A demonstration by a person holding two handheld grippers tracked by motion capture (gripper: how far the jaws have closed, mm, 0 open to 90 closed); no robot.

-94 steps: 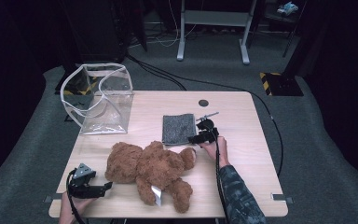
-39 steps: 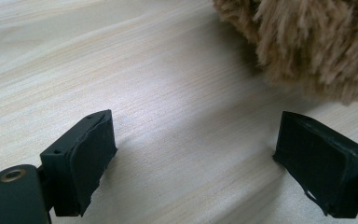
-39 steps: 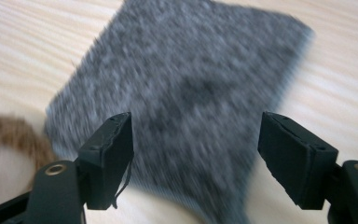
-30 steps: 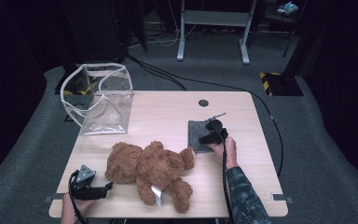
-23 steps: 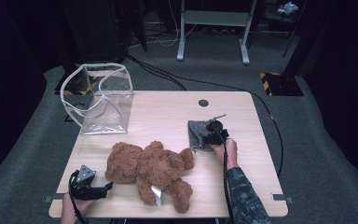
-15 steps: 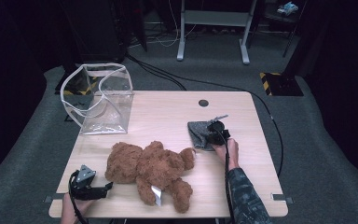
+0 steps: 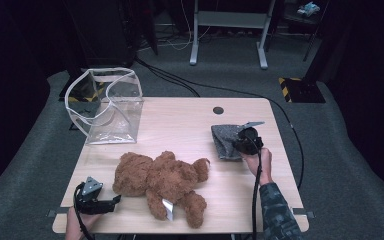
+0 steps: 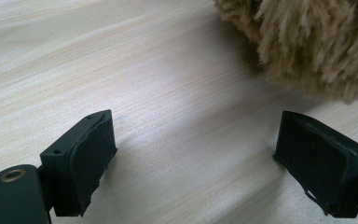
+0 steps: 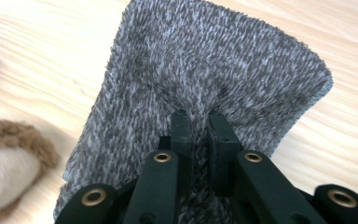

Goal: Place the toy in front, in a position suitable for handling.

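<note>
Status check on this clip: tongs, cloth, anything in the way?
Right tongs shut on grey cloth, one edge lifting off table. Left tongs open, resting by teddy bear. Bear lies between cloth and clear bag.

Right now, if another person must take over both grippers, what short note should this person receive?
Right gripper: jaws shut on the grey fuzzy cloth, pinching a fold of it; they have just been closing. The cloth's gripped part is raised off the table, on its right side.
Left gripper: jaws open, nothing between them, low over the table's near left corner beside the teddy bear.
The teddy bear lies near the front edge. A clear plastic bag stands open at the far left corner.
Done: cloth gripped.
Left: probably carry the cloth onward, perhaps to the bag; the bear is untouched.
</note>
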